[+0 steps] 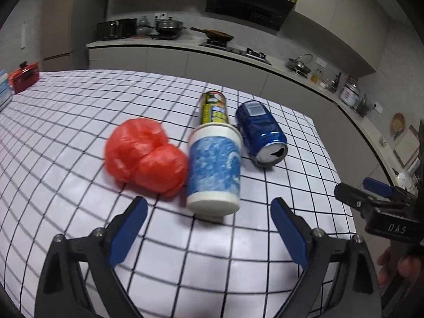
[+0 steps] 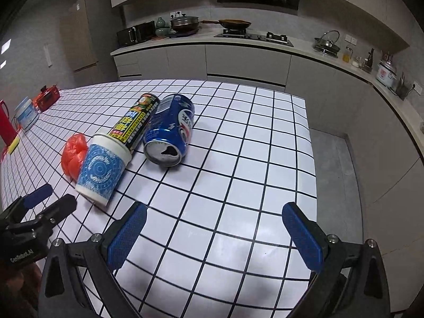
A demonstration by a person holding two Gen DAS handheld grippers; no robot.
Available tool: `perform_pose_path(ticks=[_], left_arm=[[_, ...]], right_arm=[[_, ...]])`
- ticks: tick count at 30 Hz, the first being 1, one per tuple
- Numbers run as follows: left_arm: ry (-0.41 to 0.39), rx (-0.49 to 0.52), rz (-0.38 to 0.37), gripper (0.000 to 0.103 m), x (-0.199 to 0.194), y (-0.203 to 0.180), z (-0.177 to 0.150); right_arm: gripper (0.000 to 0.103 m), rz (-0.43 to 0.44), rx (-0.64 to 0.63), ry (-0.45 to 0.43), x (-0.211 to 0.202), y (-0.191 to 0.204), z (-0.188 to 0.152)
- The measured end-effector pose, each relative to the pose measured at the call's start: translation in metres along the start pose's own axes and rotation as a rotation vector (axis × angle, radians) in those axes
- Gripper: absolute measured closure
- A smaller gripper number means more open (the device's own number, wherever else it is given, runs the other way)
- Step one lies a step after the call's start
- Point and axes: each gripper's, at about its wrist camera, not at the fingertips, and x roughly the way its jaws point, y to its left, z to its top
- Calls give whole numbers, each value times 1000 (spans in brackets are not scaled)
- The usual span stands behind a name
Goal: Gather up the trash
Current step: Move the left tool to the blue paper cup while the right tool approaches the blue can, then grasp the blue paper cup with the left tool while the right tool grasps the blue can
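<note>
Here, four pieces of trash lie clustered on the white grid-checked desk: a crumpled red plastic bag, a blue-patterned white paper cup on its side, a yellow-green tall can poking into the cup's mouth, and a dented blue soda can. The left gripper and right gripper both hover spread wide, holding nothing.

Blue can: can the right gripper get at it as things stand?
Probably yes. The right gripper is open, the blue can lies ahead and slightly left, with only bare tablecloth between; the yellow can touches its far side.
</note>
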Motion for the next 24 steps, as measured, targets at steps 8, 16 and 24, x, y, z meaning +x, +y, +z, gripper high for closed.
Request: perform_pose_path(ticks=[8, 16, 24], left_arm=[[51, 14, -17, 43, 46, 5, 15], [31, 11, -12, 44, 44, 31, 25], [31, 18, -13, 44, 42, 35, 24]], right_arm=[[0, -13, 36, 8, 24, -4, 18], [0, 27, 36, 3, 48, 19, 38], [0, 82, 64, 5, 89, 46, 76]])
